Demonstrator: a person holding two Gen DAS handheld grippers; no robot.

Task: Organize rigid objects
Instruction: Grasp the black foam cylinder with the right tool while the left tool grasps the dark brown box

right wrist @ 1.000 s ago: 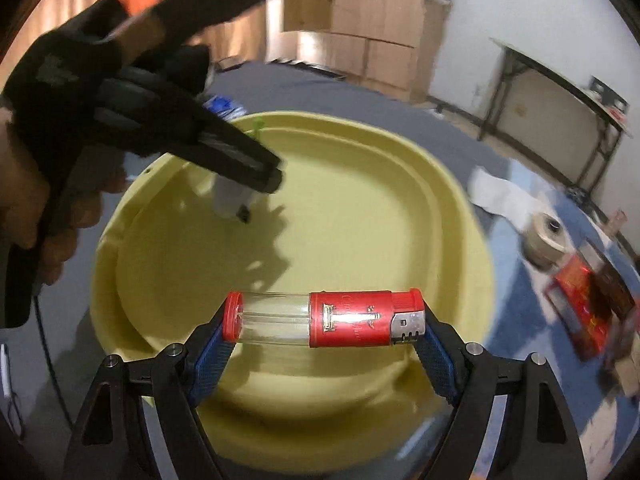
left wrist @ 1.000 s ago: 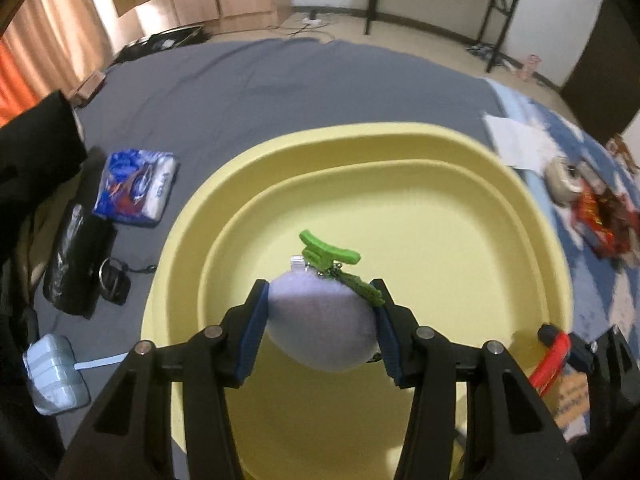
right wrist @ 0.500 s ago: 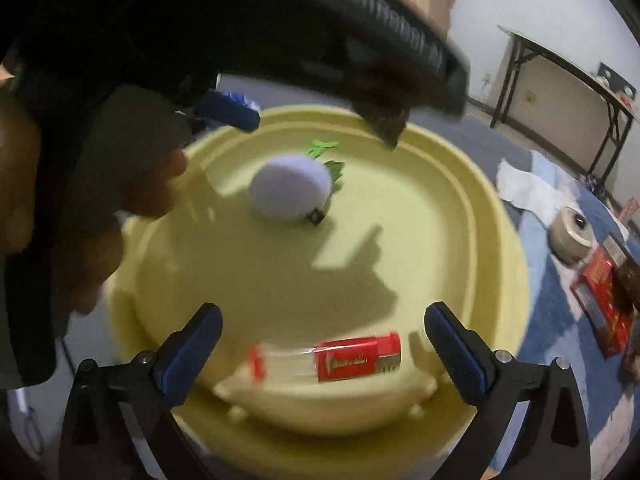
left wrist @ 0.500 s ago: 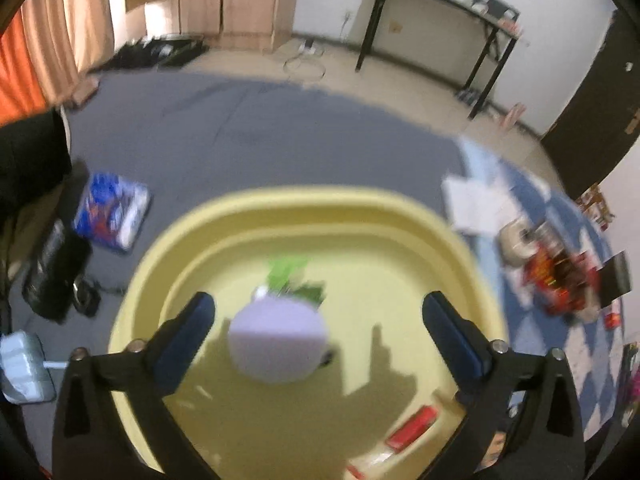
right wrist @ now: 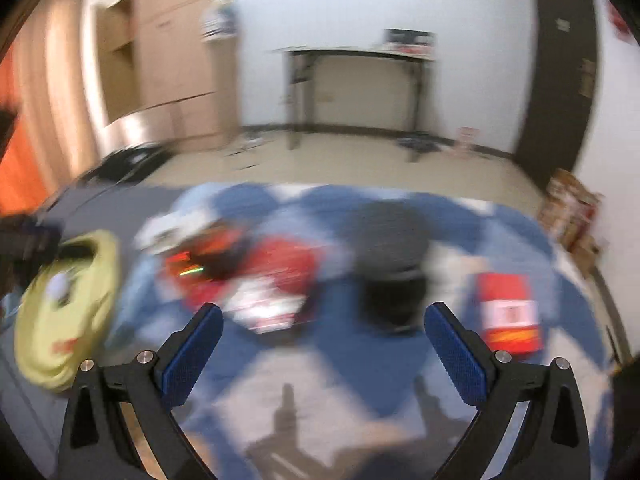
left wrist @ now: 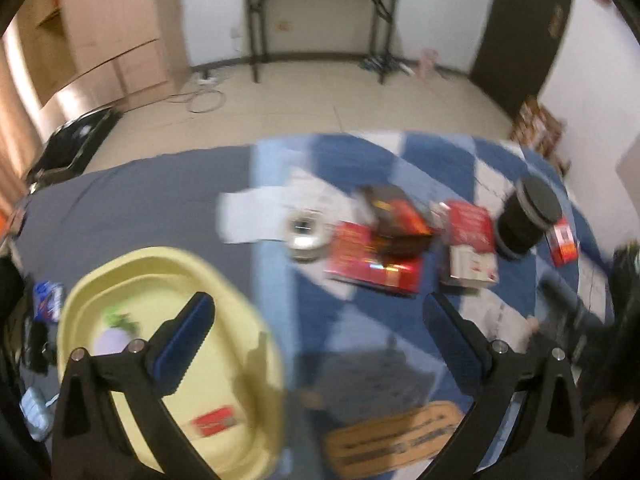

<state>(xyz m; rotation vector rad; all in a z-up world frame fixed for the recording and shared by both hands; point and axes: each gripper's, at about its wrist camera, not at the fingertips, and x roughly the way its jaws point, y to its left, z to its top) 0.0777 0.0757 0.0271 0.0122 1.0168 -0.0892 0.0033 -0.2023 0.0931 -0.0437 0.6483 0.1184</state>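
Both your grippers are empty now. Your left gripper (left wrist: 318, 338) has its jaws spread wide, nothing between them, hanging over the edge of the yellow basin (left wrist: 256, 320) and the blue checked cloth (left wrist: 360, 312). In the basin lies the red lighter (left wrist: 214, 426), its long axis running roughly left to right across the view, tilted up slightly to the right; blur hides which end is which. The pale round pouch (left wrist: 110, 340) sits farther in, its green clip (left wrist: 116, 316) toward the far rim. Your right gripper (right wrist: 320, 338) is spread wide too, jaws having just opened, pointing at the blurred red boxes (right wrist: 276, 280) and black jar (right wrist: 390, 276).
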